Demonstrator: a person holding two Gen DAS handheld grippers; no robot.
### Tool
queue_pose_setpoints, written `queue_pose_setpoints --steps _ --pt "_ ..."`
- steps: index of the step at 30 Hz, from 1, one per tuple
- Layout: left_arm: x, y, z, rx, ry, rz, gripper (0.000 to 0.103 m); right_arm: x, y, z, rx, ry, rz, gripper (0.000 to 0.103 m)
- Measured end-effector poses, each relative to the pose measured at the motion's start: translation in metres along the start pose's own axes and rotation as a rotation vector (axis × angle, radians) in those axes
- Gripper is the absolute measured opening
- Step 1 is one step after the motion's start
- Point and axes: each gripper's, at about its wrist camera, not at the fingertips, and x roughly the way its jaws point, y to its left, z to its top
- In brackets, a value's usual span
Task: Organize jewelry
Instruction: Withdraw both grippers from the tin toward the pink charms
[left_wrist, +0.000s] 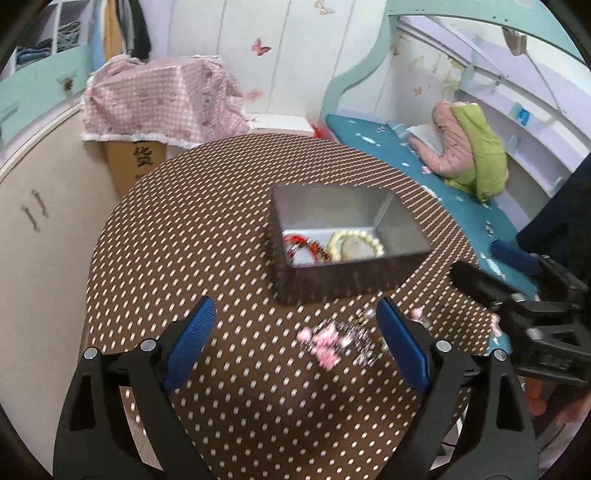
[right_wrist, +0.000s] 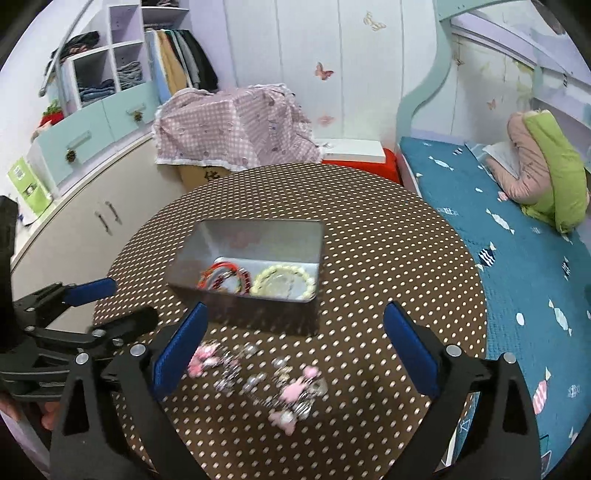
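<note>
Both grippers, left (left_wrist: 295, 325) and right (right_wrist: 293, 328), hang with jaws wide and empty over the table (right_wrist: 388, 240). A pink necklace (right_wrist: 258, 380) lies before the tin (right_wrist: 243, 254), which holds a red bracelet (right_wrist: 223, 277) and a cream one (right_wrist: 284, 282).

Table cloth (right_wrist: 369, 240): we see brown with rows of small cream dots.
Tin box (right_wrist: 243, 236): we see plain silver-grey on that cloth.
Inside the tin box: a red bracelet (right_wrist: 221, 277) and a pale cream beaded bracelet (right_wrist: 284, 284).
Just before the tin box: a pink and silver bracelet (right_wrist: 258, 384), blurred.
Pads (left_wrist: 194, 334) of our grippers: blue, on black frames.
Beyond the tin box: a pink checked cloth (right_wrist: 236, 125).
Right of the tin box: a teal bedspread (right_wrist: 517, 258) with white sweets.
</note>
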Motion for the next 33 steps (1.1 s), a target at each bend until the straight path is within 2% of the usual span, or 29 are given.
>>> queue_pose_setpoints --steps 2,4,7,11,13,16,20,25,28,33 --pt "-0.001 -0.001 -0.01 -0.01 0.002 0.043 0.089 -0.007 0.007 -0.006 0.001 -0.031 0.01 0.093" --pt "0.0 0.001 -0.021 -0.03 0.023 0.075 0.089 -0.009 0.01 -0.011 0.005 -0.025 0.031 0.093" --pt "0.002 0.006 -0.03 -0.067 0.047 0.063 0.089 -0.011 0.014 -0.02 0.04 -0.036 0.014 0.094" --pt "0.0 0.009 -0.044 -0.099 0.068 0.09 0.089 -0.013 0.015 -0.031 0.077 -0.038 -0.015 0.094" --pt "-0.003 0.007 -0.047 -0.096 0.066 0.086 0.09 -0.016 0.013 -0.037 0.125 -0.052 -0.03 0.095" --pt "-0.005 0.004 -0.048 -0.081 0.065 0.083 0.092 -0.015 0.011 -0.049 0.195 -0.043 0.021 0.095" --pt "-0.001 -0.006 -0.049 -0.039 0.084 0.093 0.092 -0.011 0.015 -0.059 0.2 0.002 0.014 0.095" --pt "0.015 -0.013 -0.052 -0.045 0.148 0.07 0.092 -0.016 0.02 -0.063 0.169 0.003 -0.019 0.095" --pt "0.025 -0.02 -0.054 -0.045 0.19 -0.008 0.092 -0.022 0.016 -0.069 0.168 -0.021 -0.058 0.095" --pt "0.037 -0.028 -0.056 -0.049 0.241 -0.007 0.092 -0.029 0.005 -0.075 0.162 -0.052 -0.018 0.095"
